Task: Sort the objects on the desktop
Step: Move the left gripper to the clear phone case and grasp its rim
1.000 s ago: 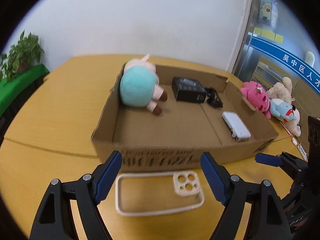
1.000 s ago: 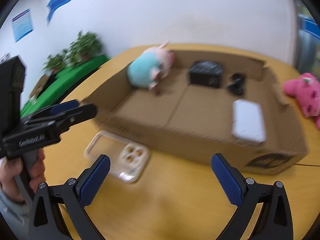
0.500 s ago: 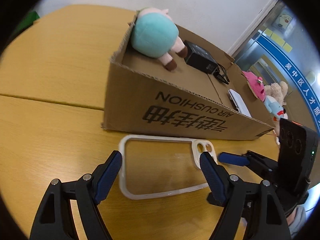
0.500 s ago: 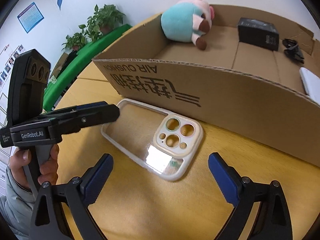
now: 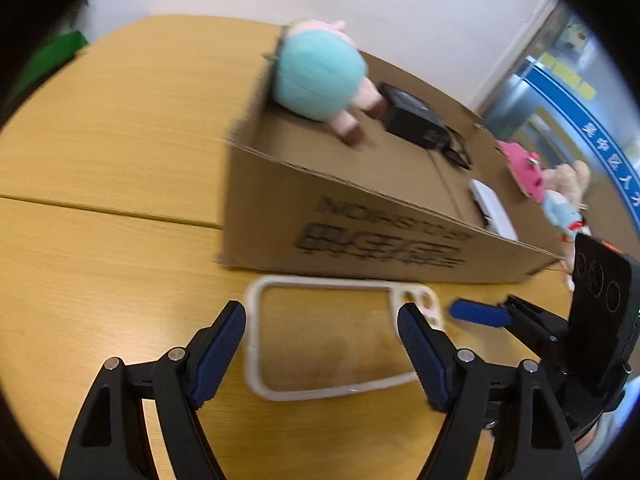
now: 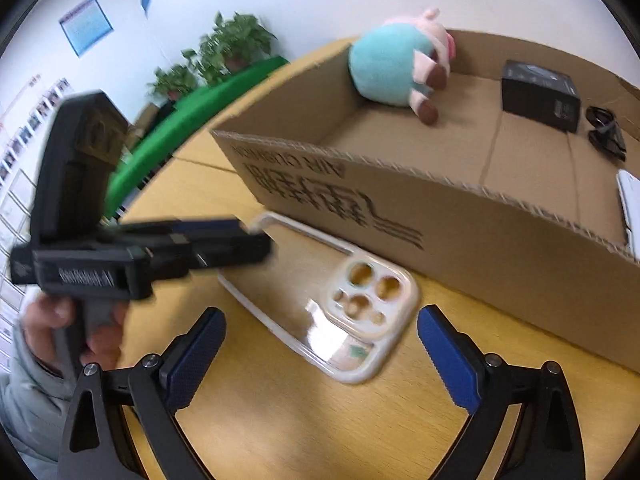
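Observation:
A clear phone case (image 5: 328, 336) with a cream rim and camera block (image 6: 360, 296) lies flat on the wooden table, just in front of the cardboard box (image 5: 380, 236). My left gripper (image 5: 320, 320) is open and angled down over it, one blue pad outside the left rim, the other near the camera end. My right gripper (image 6: 322, 316) is open too, its fingers either side of the camera end and apart from the case. Each gripper shows in the other's view: the right gripper's finger (image 5: 476, 314) beside the case, the left gripper's fingers (image 6: 224, 240) over its far end.
The open cardboard box (image 6: 360, 208) holds a teal and pink plush pig (image 6: 392, 64), a black box (image 6: 540, 96), a black cable (image 6: 606, 136) and a white device (image 5: 492, 208). More plush toys (image 5: 524, 164) lie beyond its right end. Potted plants (image 6: 224, 48) stand behind the table.
Both grippers have come down and in toward the phone case, which now fills the space between their fingers. The left gripper's fingers have moved over the case's far end.

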Action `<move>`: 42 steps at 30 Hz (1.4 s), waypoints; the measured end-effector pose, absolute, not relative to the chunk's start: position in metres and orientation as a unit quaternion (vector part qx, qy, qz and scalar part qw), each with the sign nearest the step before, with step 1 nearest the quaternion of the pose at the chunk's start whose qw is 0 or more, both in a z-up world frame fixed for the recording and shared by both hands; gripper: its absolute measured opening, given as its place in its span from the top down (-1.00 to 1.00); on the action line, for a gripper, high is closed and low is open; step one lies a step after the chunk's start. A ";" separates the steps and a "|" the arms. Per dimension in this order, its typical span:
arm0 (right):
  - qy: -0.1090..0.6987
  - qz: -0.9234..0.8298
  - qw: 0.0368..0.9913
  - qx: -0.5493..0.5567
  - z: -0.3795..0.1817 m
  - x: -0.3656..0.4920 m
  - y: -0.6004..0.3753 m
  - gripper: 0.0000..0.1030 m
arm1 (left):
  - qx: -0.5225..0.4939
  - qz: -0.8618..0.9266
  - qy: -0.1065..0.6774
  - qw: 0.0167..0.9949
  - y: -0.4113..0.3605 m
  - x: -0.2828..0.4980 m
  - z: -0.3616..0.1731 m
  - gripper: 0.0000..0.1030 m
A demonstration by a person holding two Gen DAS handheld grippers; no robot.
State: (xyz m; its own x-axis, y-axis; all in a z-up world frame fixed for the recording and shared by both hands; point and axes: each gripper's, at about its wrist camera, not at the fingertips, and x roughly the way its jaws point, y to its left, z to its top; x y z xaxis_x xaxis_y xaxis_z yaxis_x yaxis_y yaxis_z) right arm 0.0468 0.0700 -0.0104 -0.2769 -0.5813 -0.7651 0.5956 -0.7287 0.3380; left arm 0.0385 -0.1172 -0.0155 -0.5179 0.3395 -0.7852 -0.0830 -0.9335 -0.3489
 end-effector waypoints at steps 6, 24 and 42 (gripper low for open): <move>-0.020 -0.793 0.357 0.493 -0.021 0.031 0.077 -0.91 | -0.501 0.844 -0.133 0.140 -0.116 0.028 -0.030 -0.51; -0.052 -0.837 0.372 0.398 0.012 0.065 0.114 -0.96 | -0.442 0.861 -0.165 0.189 -0.094 0.046 0.001 -0.52; -0.043 -0.849 0.337 0.404 0.000 0.112 0.150 -0.94 | -0.460 0.851 -0.160 0.195 -0.081 0.083 -0.013 -0.52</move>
